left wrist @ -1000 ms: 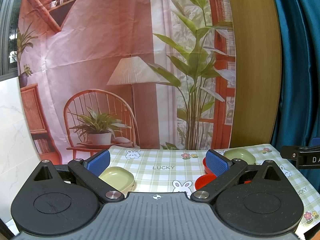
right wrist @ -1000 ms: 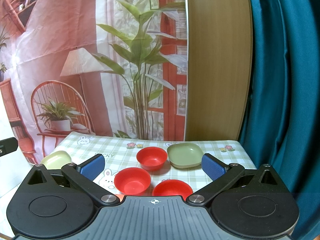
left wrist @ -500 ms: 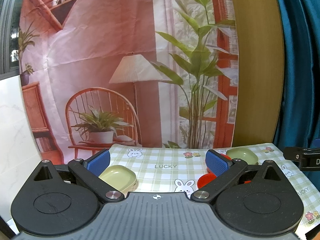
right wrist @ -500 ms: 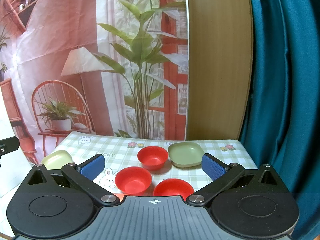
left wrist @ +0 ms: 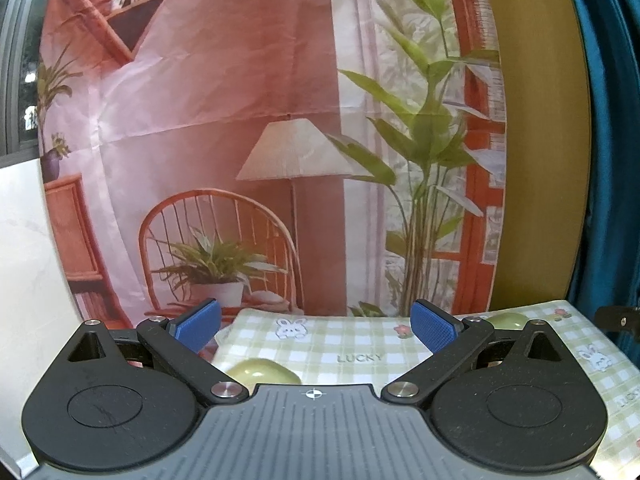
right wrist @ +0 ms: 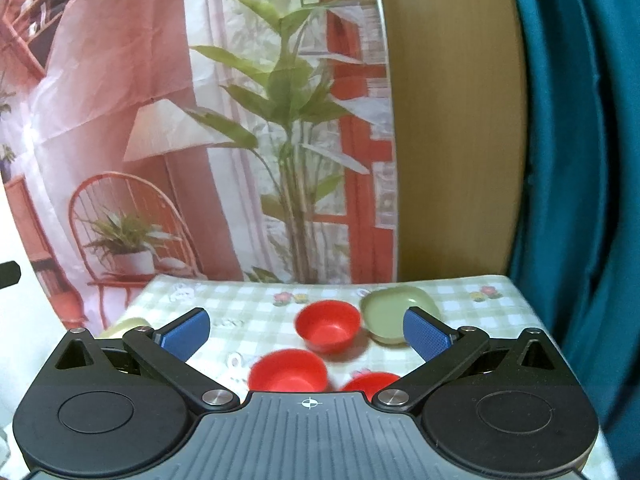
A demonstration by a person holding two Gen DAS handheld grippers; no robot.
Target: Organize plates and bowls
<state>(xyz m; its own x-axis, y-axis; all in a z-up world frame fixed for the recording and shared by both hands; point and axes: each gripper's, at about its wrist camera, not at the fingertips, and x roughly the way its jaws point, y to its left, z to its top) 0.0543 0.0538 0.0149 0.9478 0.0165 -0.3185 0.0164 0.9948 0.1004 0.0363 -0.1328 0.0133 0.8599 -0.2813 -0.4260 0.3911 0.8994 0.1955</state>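
A: Where do the dishes sit on the counter [right wrist: 256, 300]?

B: In the right wrist view, three red bowls cluster near the right side of the checked cloth. The far red bowl [right wrist: 328, 323] stands just beside a green plate [right wrist: 394, 312], their rims close or touching; I cannot tell which. The near-left red bowl [right wrist: 287, 372] and the near-right red bowl [right wrist: 370, 382] lie partly hidden behind the tool body.

A: And the left side?

B: A pale yellow-green plate [left wrist: 262, 372] rests near the counter's left edge, low in the left wrist view, with the cloth's border just beyond it. The same plate peeks out at the far left of the right view.

A: State of the claws?

B: The left claw [left wrist: 316, 328] has its blue pads spread wide, holding nothing. The right claw [right wrist: 306, 332] is likewise spread wide and empty, with the far red bowl showing between its pads.

A: Room to move?

B: Bare checked cloth stretches between the pale plate and the red cluster, up to the back edge. Behind that edge hangs a printed backdrop [left wrist: 240, 120]; a wooden panel [right wrist: 452, 120] and teal curtain [right wrist: 580, 160] close off the right side.
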